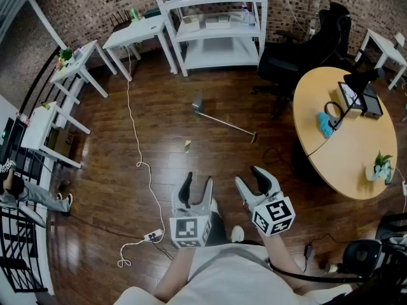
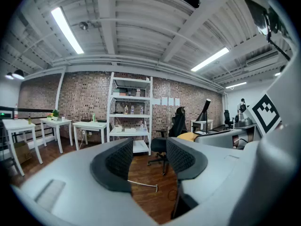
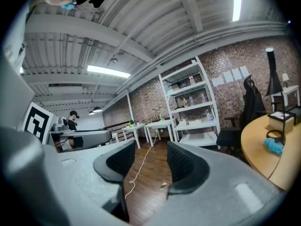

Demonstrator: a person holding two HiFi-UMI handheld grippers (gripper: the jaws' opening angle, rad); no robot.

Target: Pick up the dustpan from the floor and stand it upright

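The dustpan (image 1: 198, 102) lies on the dark wooden floor well ahead of me, grey pan toward the shelf, its long thin handle (image 1: 230, 124) running right and toward me. In the left gripper view only the handle (image 2: 143, 184) shows between the jaws, far off. My left gripper (image 1: 195, 189) and right gripper (image 1: 250, 180) hang side by side close to my body, far short of the dustpan. Both stand open with nothing between their pads.
A white shelf unit (image 1: 216, 18) stands behind the dustpan, a black office chair (image 1: 299, 56) to its right. A round wooden table (image 1: 346, 132) fills the right side. A white cable (image 1: 137, 138) runs along the floor to a power strip (image 1: 152, 236). A small yellow scrap (image 1: 187, 145) lies nearby.
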